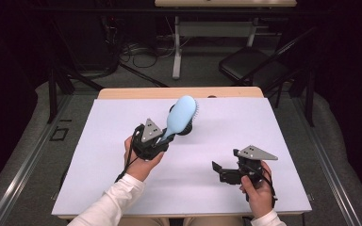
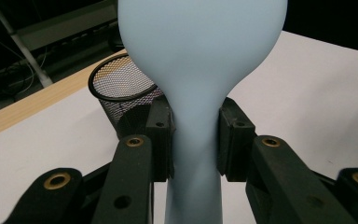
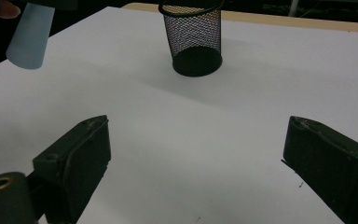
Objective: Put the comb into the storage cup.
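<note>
Hairbrush: its pale blue handle is pinched at the neck between the jaws of the left hand-held gripper, and it is carried clear of the table. Its long axis runs from that grip up and away from the person, so the broad head hangs over the mesh cup. In the left gripper view the brush rises straight between the pads, and the cup stands just behind and to one side of the neck, mouth upward. Any drop into the cup would seem to turn on bringing the long axis upright over that mouth.

Nearer the person and well to the right of the cup, the right hand-held gripper has its jaws spread with nothing between them; it points toward the cup, yet the left one is the closer.

Bristles show as a thin fringe along the head's far edge. From the high view the head covers most of the cup. The handle end is partly cut off at the right gripper view's corner.
</note>
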{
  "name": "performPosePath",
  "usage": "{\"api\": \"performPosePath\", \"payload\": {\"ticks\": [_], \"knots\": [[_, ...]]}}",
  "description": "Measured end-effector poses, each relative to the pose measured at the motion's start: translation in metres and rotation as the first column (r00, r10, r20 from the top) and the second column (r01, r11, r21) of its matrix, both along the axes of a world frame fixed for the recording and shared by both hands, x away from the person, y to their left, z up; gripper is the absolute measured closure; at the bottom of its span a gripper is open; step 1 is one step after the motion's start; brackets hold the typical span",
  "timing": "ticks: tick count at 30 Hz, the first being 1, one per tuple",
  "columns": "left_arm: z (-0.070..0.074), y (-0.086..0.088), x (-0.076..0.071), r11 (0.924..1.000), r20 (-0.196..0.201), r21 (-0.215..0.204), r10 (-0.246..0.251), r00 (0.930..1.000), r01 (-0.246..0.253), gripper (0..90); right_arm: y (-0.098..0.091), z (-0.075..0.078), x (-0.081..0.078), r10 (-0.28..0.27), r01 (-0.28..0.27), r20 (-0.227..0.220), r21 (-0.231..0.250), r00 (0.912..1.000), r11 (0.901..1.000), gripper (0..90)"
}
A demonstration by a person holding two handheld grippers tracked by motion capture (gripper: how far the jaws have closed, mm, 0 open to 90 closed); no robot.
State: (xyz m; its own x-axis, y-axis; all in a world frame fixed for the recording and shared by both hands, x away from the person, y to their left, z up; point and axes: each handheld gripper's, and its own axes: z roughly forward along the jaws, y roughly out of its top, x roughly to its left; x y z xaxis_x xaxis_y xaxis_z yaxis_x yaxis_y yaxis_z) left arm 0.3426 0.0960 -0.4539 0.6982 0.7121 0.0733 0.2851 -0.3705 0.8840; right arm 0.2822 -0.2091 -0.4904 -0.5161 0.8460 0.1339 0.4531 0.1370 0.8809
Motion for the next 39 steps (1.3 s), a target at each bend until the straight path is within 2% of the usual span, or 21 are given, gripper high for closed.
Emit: {"api": "performPosePath", "payload": {"ticks": [12,20,26,31,39], "knots": [[-0.001,0.001,0.000,1.0000,-0.003,-0.003,-0.002,1.0000,0.002,70.1,0.005,0.009,0.012,0.008,-0.007,-0.031,0.021,0.9995,0.9997,7.0],[-0.002,0.000,-0.001,1.0000,0.001,-0.006,-0.001,1.0000,0.001,70.1,0.009,0.017,0.018,0.020,-0.019,-0.029,0.038,0.9994,0.9991,7.0],[-0.002,0.000,-0.002,1.0000,0.003,-0.008,-0.002,1.0000,0.002,70.1,0.010,0.021,0.023,0.026,-0.023,-0.041,0.073,0.9988,0.9971,7.1],[-0.002,-0.001,-0.003,1.0000,0.003,-0.005,-0.003,1.0000,0.003,70.1,0.011,0.026,0.026,0.032,-0.028,-0.042,0.073,0.9986,0.9969,7.1],[-0.002,-0.002,-0.003,1.0000,0.007,-0.004,-0.004,1.0000,0.004,70.1,0.016,0.039,0.034,0.067,-0.060,-0.062,0.108,0.9959,0.9924,7.1]]}}
